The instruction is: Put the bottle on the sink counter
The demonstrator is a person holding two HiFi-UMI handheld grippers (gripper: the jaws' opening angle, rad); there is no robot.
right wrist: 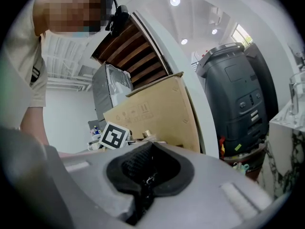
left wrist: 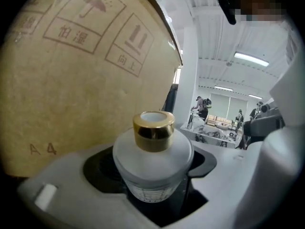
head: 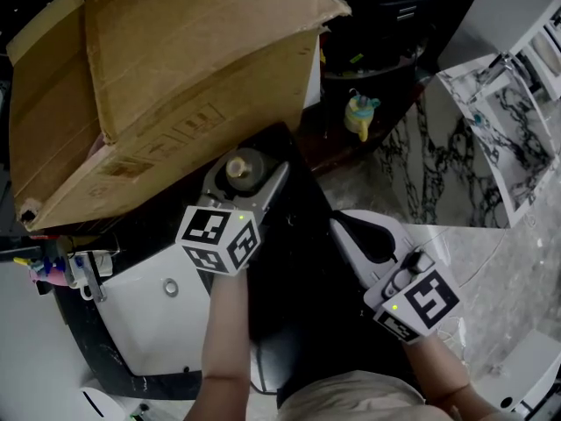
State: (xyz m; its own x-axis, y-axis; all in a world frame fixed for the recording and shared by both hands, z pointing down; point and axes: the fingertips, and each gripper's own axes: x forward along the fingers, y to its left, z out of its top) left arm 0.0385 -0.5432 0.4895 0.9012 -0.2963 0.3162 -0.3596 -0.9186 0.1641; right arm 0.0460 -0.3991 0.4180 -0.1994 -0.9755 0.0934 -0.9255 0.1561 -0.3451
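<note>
Large brown cardboard box (head: 166, 68) taken as landmark; printed handling symbols (an umbrella, upward arrows) are seen on its side in the left gripper view.

Small frosted white glass bottle with a shiny gold cap (left wrist: 152, 159) is held upright just below the box's lower right corner, close beside the box's side wall. Contact with the box cannot be judged.

The bottle is clamped by the left gripper (head: 245, 178). Its white jaws are spread wide and pressed against the bottle's round body on either side.

Glossy black counter (head: 298, 261) is seen beneath the bottle. Whether the bottle's base touches it cannot be told.

White sink basin (head: 140, 323) with a round metal drain (head: 171, 287) is set below the box, to the lower left of the held bottle.

The right gripper (right wrist: 145, 175) is held further from the box, to the lower right of the bottle and well apart from it. Its jaws are closed together, black pads meeting, with nothing between them.

Small yellow and teal toy figure (head: 360, 114) is noted to the right of the box.

Black-veined white marble surface (head: 438, 165) lies beyond the toy, furthest right of the box.

Tall dark grey machine (right wrist: 236, 99) is seen right of the box in the right gripper view.
</note>
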